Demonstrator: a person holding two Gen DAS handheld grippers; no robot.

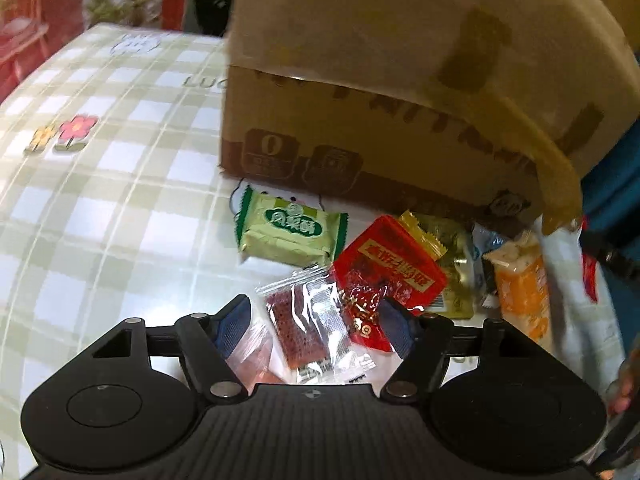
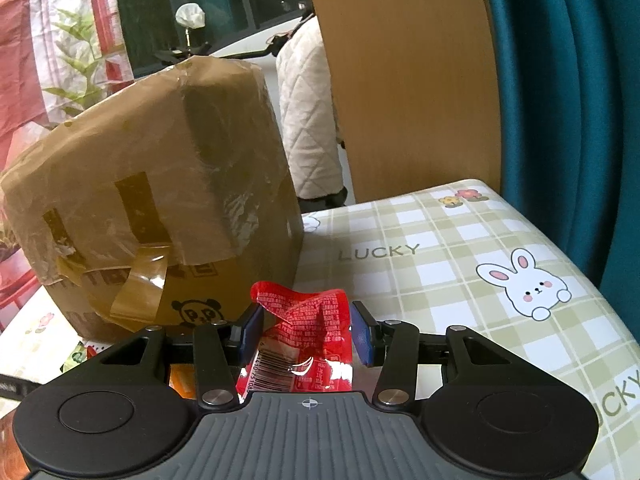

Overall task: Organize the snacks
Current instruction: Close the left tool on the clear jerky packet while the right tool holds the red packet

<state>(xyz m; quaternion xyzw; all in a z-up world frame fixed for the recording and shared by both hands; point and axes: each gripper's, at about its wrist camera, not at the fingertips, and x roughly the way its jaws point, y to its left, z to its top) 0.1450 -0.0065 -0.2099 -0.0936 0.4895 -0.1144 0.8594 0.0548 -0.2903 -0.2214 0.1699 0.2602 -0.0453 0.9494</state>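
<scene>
Left wrist view
- My left tongs (image 1: pixel 316 322): jaws apart, pads clear of everything; a clear packet lies between them, not gripped.
- Clear packet (image 1: pixel 304 316): flat on the table, dark red slab inside; a second clear wrapper (image 1: pixel 254 360) lies partly under my left finger.
- Green packet (image 1: pixel 292 232): on the table just before the box's near wall.
- Red packet (image 1: pixel 390 268): right of the green one, overlapping a gold packet (image 1: pixel 448 264).
- Orange packet (image 1: pixel 520 280): furthest right of the pile, blurred.
- Box (image 1: pixel 400 80): taped cardboard, standing behind the snacks.
- Table (image 1: pixel 100 160): checked cloth with flower prints.

Right wrist view
- My right tongs (image 2: pixel 307 332): narrowed onto a red pouch, both pads pressing its sides.
- Red pouch (image 2: pixel 304 332): crumpled, upright between the pads, barcode showing low down.
- Box (image 2: pixel 152 200): left of the tongs, tape peeling at its near corner.
- Table (image 2: pixel 460 248): rabbit print and "LUCKY" lettering towards the right edge.
- Wooden panel (image 2: pixel 404 72): beyond the far edge.
</scene>
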